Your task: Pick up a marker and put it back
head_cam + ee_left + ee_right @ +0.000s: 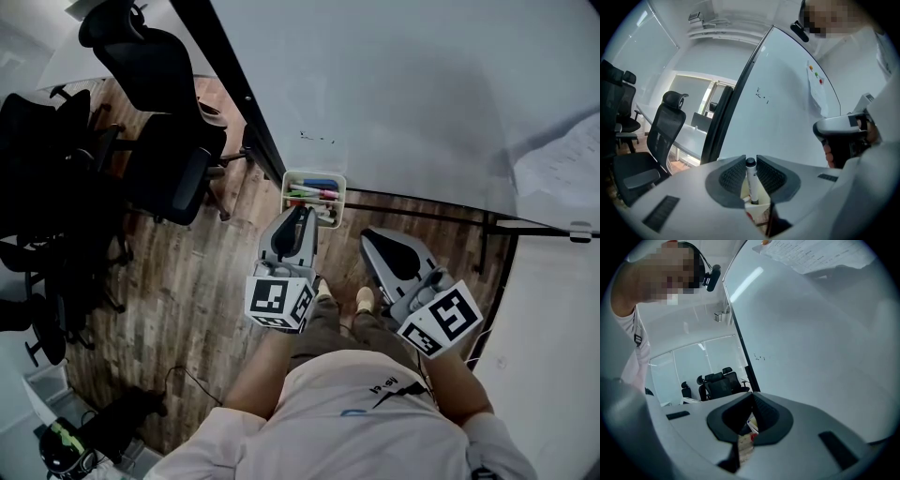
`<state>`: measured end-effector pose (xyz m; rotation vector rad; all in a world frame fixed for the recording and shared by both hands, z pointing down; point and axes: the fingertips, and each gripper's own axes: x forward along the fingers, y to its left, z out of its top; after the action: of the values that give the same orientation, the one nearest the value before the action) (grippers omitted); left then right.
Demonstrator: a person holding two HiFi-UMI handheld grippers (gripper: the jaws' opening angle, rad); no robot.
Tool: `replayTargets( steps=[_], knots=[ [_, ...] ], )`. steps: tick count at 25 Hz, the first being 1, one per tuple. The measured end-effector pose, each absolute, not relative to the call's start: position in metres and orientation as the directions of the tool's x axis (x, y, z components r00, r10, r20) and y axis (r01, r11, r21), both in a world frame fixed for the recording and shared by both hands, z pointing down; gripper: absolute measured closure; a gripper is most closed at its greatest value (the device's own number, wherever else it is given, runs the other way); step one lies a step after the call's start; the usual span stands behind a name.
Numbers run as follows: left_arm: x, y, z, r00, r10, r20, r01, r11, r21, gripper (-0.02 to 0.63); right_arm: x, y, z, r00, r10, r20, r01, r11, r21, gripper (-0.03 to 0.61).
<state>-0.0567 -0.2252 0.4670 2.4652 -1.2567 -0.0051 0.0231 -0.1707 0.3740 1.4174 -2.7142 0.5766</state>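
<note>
A white marker with a black cap (751, 182) stands upright between the jaws of my left gripper (750, 162), which is shut on it. The marker's lower end sits in the white marker box (758, 209). In the head view, the left gripper (301, 215) points down into this box (339, 199), which hangs at the whiteboard's lower edge and holds several coloured markers (313, 193). My right gripper (372, 236) hangs to the right of the box and apart from it. Its jaws (751, 398) meet at the tips with nothing between them.
The whiteboard (394, 84) fills the upper right, with paper sheets (561, 169) stuck on it. Its dark frame bar (422, 201) runs right of the box. Black office chairs (169, 169) stand on the wooden floor (187, 291) to the left. The person's feet (366, 300) are below the box.
</note>
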Motion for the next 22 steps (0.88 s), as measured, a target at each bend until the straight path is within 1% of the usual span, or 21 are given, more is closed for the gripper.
replayTargets(
  steps=[7, 13, 22],
  knots=[
    [-0.057, -0.229, 0.478, 0.593, -0.778, 0.205, -0.795, -0.526, 0.303, 0.538, 0.022, -0.174, 0.380, -0.593, -0.780, 0.201, -0.792, 0.518, -0.323, 0.565],
    [-0.067, -0.233, 0.471, 0.558, -0.803, 0.210, -0.824, -0.509, 0.248, 0.492, 0.019, -0.173, 0.379, -0.611, -0.767, 0.196, -0.777, 0.534, -0.333, 0.565],
    [-0.081, -0.225, 0.442, 0.529, -0.832, 0.165, -0.843, -0.492, 0.218, 0.489, 0.016, -0.169, 0.370, -0.641, -0.751, 0.158, -0.752, 0.572, -0.329, 0.565]
  ],
)
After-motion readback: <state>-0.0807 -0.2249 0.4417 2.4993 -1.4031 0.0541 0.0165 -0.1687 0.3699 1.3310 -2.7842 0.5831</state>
